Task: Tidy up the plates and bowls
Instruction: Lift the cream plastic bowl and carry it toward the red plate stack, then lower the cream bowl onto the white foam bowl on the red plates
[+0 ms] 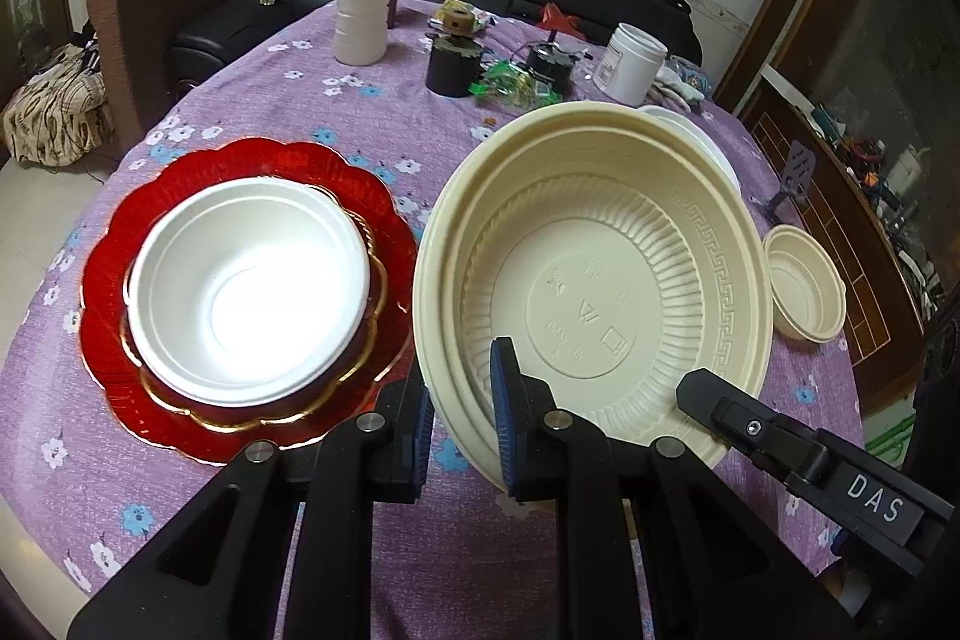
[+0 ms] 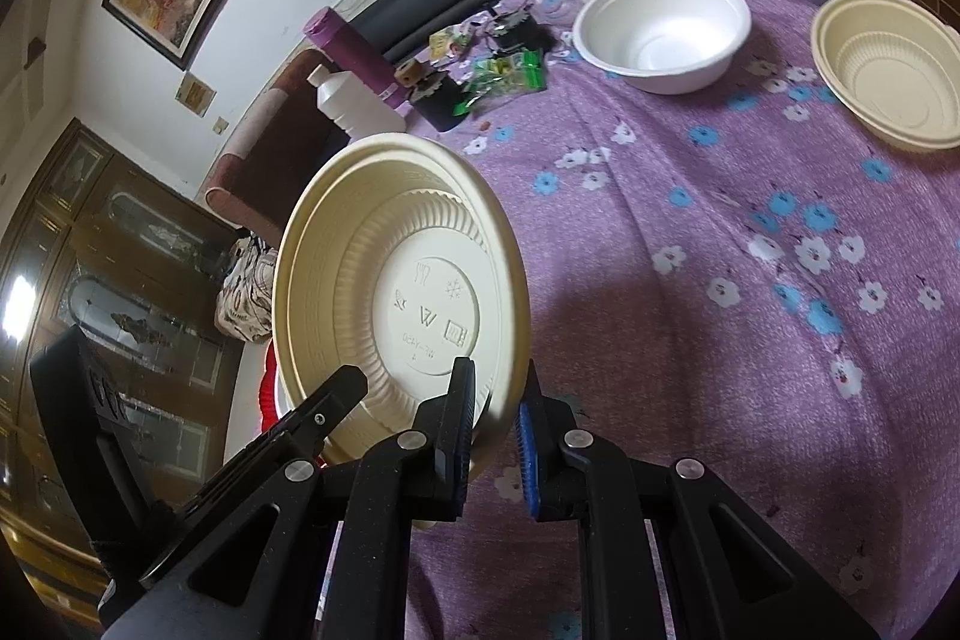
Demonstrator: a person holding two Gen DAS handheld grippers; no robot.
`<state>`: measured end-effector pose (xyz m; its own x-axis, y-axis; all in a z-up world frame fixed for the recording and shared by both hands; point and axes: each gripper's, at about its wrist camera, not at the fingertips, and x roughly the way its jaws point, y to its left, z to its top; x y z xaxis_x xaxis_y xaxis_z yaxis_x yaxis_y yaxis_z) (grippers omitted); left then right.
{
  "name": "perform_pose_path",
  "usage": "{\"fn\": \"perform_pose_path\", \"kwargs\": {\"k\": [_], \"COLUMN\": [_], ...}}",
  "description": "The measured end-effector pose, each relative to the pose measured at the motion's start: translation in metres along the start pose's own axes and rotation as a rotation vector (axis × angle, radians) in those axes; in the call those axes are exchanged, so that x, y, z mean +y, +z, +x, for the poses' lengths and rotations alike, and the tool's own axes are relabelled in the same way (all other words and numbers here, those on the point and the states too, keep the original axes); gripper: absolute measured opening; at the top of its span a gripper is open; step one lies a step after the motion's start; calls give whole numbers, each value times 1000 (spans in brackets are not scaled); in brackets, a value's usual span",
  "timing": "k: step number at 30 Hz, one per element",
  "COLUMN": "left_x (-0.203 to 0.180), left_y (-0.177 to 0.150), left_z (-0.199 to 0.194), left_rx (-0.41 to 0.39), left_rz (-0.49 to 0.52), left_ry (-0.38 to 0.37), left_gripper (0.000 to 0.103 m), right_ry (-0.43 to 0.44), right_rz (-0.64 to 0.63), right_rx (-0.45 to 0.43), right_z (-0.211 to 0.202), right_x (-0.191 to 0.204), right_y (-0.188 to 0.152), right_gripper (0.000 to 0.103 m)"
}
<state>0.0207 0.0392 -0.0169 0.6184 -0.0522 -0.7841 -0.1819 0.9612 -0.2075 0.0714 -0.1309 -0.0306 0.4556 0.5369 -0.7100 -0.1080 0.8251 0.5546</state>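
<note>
A round table under a purple flowered cloth (image 1: pixel 288 100) is seen, with bottles and clutter at its far side. A large cream bowl (image 1: pixel 600 280) is held clear of the cloth, tilted on edge. Its near rim is pinched by both grippers: the left gripper (image 1: pixel 462 424) is clamped almost closed on the rim wall, and the right gripper (image 2: pixel 495 436) likewise (the two grips sit side by side on the same edge). To the left gripper's left, close by, a white bowl (image 1: pixel 249 289) rests in a red scalloped plate (image 1: pixel 108 280). Another white bowl (image 2: pixel 663 31) and a small cream bowl (image 2: pixel 888 70) stand well apart, beyond the right gripper. The red plate stack is judged the nearer destination.
</note>
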Motion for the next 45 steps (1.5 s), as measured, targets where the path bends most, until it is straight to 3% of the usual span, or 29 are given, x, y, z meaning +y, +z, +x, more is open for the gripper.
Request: {"fn": "perform_pose_path", "kwargs": {"k": [15, 28, 45], "left_x": [35, 97, 138], "left_y": [15, 33, 19], "left_z": [-21, -43, -12], "left_rx": [-60, -126, -22], "left_rz": [-66, -179, -249], "left_ry": [43, 101, 155], "left_gripper": [16, 16, 17], "right_ry": [50, 114, 98], "right_rz": [-88, -214, -221], "right_rx": [16, 75, 234], "right_z": [15, 44, 104], "right_x": [41, 116, 127], "right_y": [11, 18, 3], "right_gripper": [13, 13, 13]}}
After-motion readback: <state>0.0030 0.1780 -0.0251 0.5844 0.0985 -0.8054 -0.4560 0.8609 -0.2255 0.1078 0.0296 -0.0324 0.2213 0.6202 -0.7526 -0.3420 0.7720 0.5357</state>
